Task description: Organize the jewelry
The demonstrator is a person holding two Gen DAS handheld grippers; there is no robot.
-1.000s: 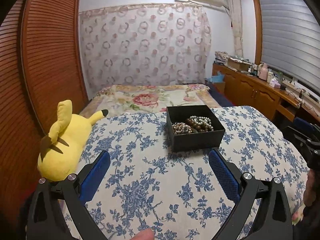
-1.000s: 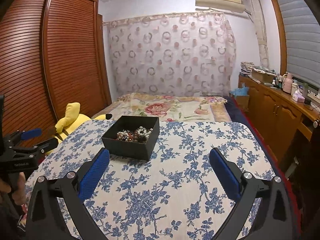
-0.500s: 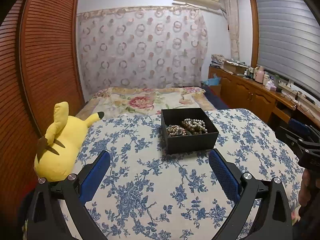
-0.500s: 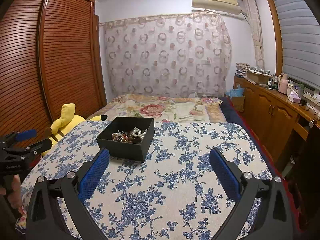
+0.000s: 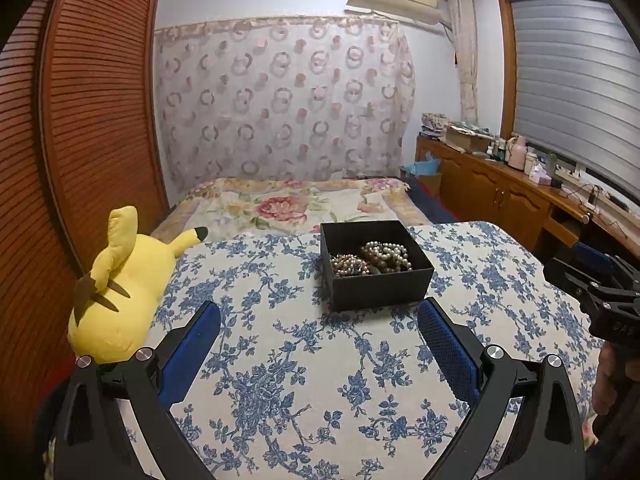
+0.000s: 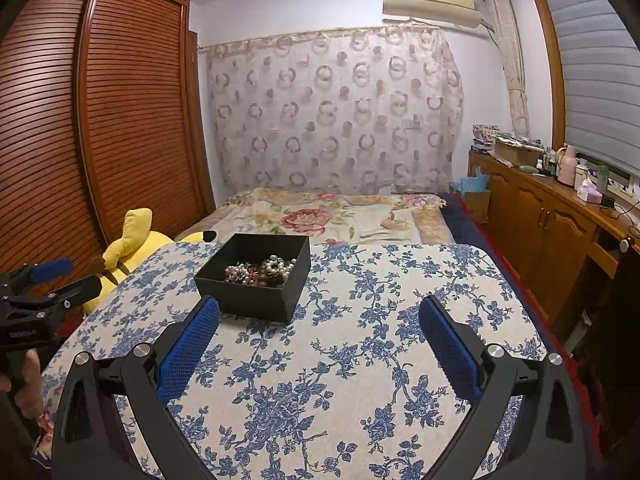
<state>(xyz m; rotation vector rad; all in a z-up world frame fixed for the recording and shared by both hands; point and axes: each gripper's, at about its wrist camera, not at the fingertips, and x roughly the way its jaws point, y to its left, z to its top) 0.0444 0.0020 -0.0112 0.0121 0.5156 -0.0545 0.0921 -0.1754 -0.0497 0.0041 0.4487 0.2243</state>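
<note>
Left wrist view: left gripper (image 5: 319, 316) released above surface (image 5: 280, 360), near black box (image 5: 376, 266) of beads (image 5: 370, 259); right gripper (image 6: 319, 314) likewise released, empty.

The black box (image 5: 376, 284) wall hides part of the tangled bead jewelry (image 5: 370, 260).

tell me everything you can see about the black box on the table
The black box is a square, lidless container with matte walls that look like cardboard. It sits upright and flat on the blue floral tablecloth, toward the far side of the table. Inside lies a tangled heap of beaded jewelry: pale pearl-like strands mixed with darker brown beads, filling only the bottom. Nothing else touches it; both grippers are apart from it.
</note>
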